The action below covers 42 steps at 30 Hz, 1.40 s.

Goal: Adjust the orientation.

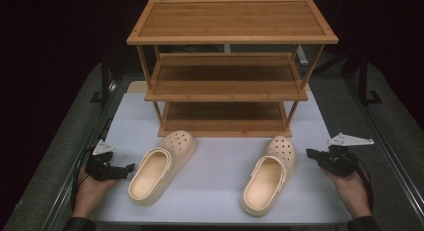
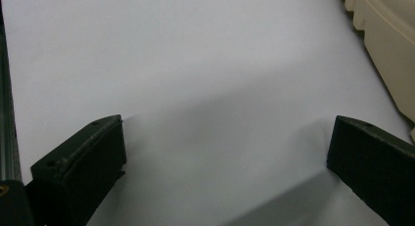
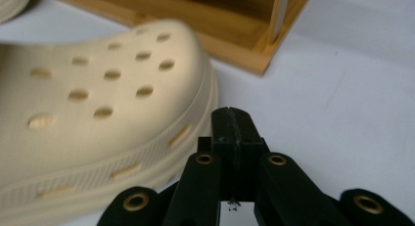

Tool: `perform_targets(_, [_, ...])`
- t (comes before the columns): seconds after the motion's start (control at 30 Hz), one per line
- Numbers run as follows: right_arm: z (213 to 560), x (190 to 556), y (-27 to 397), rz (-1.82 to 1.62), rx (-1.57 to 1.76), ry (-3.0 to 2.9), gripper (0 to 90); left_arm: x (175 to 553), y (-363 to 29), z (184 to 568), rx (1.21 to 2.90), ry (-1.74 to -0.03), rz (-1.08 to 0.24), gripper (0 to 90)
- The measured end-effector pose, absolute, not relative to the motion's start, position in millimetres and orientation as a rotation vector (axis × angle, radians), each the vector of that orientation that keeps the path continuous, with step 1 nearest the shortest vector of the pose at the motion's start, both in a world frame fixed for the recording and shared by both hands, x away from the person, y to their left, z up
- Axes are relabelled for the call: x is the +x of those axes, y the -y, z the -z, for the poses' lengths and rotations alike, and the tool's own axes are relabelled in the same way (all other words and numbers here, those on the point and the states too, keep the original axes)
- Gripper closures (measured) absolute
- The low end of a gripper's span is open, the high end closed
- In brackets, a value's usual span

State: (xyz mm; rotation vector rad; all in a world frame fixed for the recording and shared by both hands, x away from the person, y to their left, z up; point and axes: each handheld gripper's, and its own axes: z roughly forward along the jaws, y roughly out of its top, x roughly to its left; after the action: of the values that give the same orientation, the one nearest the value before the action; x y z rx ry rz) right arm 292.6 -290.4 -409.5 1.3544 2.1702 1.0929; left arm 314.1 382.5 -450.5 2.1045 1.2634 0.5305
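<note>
A: The right gripper (image 3: 230, 119) has its jaws pressed together on nothing, with the right clog (image 3: 98, 118) just beside its tip; part them before reaching in

B: The left gripper (image 2: 220, 152) gapes wide, the left clog (image 2: 386, 45) near one jaw; take its rim

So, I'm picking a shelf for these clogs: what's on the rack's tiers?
Nothing on the wooden rack: its top tier is bare, and the visible parts of the two lower tiers too. Their back parts are shadowed and partly covered by the tier above.
</note>
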Motion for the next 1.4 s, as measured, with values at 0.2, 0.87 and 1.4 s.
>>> perform_targets(0.2, [403, 321, 288, -1.152, 1.316, -2.191, 89.9, 314, -382, 450, 2.105, -1.264, -0.53, 0.4])
perform_targets(0.87, [414, 362, 254, -1.086, 1.278, -2.314, 90.0, 314, -382, 451, 2.104, -1.265, -0.529, 0.4])
perform_targets(1.4, [413, 376, 217, -1.089, 1.233, -2.352, 90.0, 314, -382, 451, 2.105, -1.265, -0.528, 0.4])
